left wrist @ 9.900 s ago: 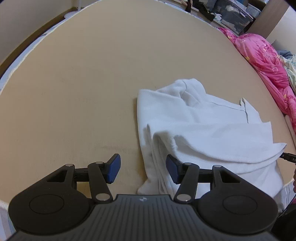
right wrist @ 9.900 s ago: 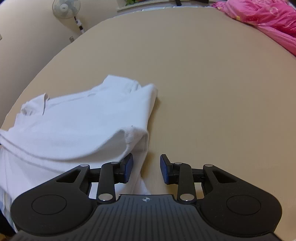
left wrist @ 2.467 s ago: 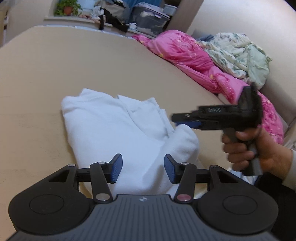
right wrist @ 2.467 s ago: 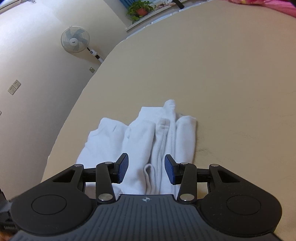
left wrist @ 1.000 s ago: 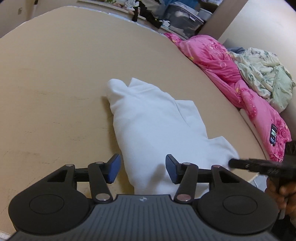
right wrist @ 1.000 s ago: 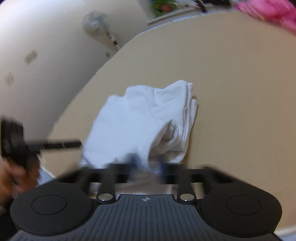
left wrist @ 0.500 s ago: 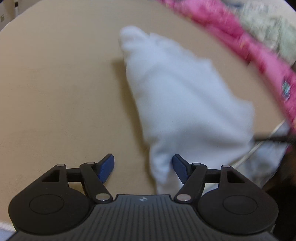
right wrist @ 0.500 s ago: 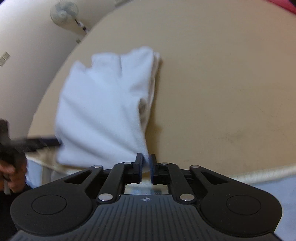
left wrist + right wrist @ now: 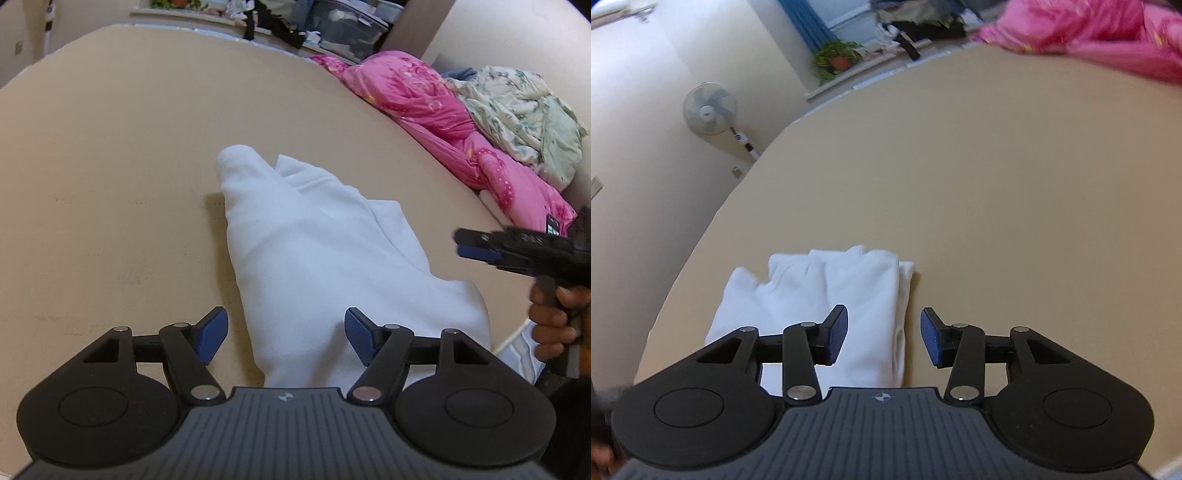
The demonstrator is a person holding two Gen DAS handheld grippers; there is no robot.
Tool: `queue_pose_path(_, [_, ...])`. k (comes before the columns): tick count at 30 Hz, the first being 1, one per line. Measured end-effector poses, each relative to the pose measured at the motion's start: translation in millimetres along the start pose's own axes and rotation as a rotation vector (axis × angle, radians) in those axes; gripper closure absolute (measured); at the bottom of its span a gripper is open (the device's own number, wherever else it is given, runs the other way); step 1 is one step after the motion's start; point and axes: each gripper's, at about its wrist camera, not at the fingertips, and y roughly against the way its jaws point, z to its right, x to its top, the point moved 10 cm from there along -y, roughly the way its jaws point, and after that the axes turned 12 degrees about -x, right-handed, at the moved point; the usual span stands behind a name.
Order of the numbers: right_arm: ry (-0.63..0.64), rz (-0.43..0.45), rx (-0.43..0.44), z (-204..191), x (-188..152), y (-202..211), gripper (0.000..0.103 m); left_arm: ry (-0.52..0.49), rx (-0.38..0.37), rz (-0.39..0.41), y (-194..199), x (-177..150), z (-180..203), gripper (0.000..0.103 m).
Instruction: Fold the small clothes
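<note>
L wrist view: left tongs (image 9: 286,334) stood wide, nothing pinched, pads just off the near end of one white garment (image 9: 325,266), which lay folded into a long bundle on the tan surface (image 9: 110,166), near its front edge. Right tongs (image 9: 476,248) showed at the right w/ a hand (image 9: 554,321) on the grip, well clear of the cloth. Beyond: one pink quilt (image 9: 443,122) and one pale floral blanket (image 9: 524,114) piled at the far right. R wrist view: right tongs (image 9: 884,338) were opening, roughly half wide, cloth below them but not pressed by either pad; the garment (image 9: 857,306) showed about 3 stacked layers along its right edge. One fan (image 9: 709,109) on the wall, one potted plant (image 9: 836,59) on the sill. Judgement: the fold looked about done and this was the let-go. To do it well, lift both tongs straight up w/o snagging the top layer, then tidy the loose far corner so the edges line up. Count: 1 garment, 2 tongs.
</note>
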Motion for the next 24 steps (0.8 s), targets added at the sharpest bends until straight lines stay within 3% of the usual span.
queue_pose_path(7, [-0.029,-0.069,-0.026,-11,7,-70,0.058,0.047,-0.005,-0.021,-17,2,-7,0.028])
queue_pose_path(8, [-0.038,-0.084,-0.02,-11,7,-78,0.065,0.047,0.0,-0.03,-19,1,-8,0.028])
queue_pose_path(9, [-0.043,-0.086,0.005,-14,9,-82,0.1,0.047,0.006,-0.039,-21,0,-9,0.028])
queue_pose_path(10, [-0.051,-0.064,0.021,-17,14,-80,0.1,0.047,0.012,-0.048,-24,-1,-11,0.028])
queue_pose_path(13, [-0.164,0.131,0.106,-23,47,-46,0.101,0.063,0.01,-0.062,-29,-3,-14,0.027])
queue_pose_path(14, [-0.159,0.162,0.081,-22,51,-43,0.101,0.064,0.005,-0.063,-30,-3,-14,0.026])
queue_pose_path(15, [-0.127,0.148,0.017,-18,48,-50,0.101,0.063,0.003,-0.069,-32,-4,-13,0.026])
queue_pose_path(17, [-0.046,0.034,-0.119,-10,26,-79,0.1,0.052,0.014,-0.094,-38,-7,-14,0.025])
queue_pose_path(19, [-0.007,-0.02,-0.175,-7,12,-93,0.096,0.046,0.02,-0.101,-39,-8,-14,0.025])
queue_pose_path(20, [0.003,-0.004,-0.199,-8,13,-89,0.091,0.049,0.018,-0.101,-39,-7,-15,0.025])
queue_pose_path(22, [0.035,0.062,-0.236,-12,22,-73,0.07,0.058,0.016,-0.101,-37,-7,-16,0.025])
queue_pose_path(24, [0.071,0.144,-0.251,-18,30,-47,0.056,0.047,0.022,-0.101,-37,-6,-15,0.025])
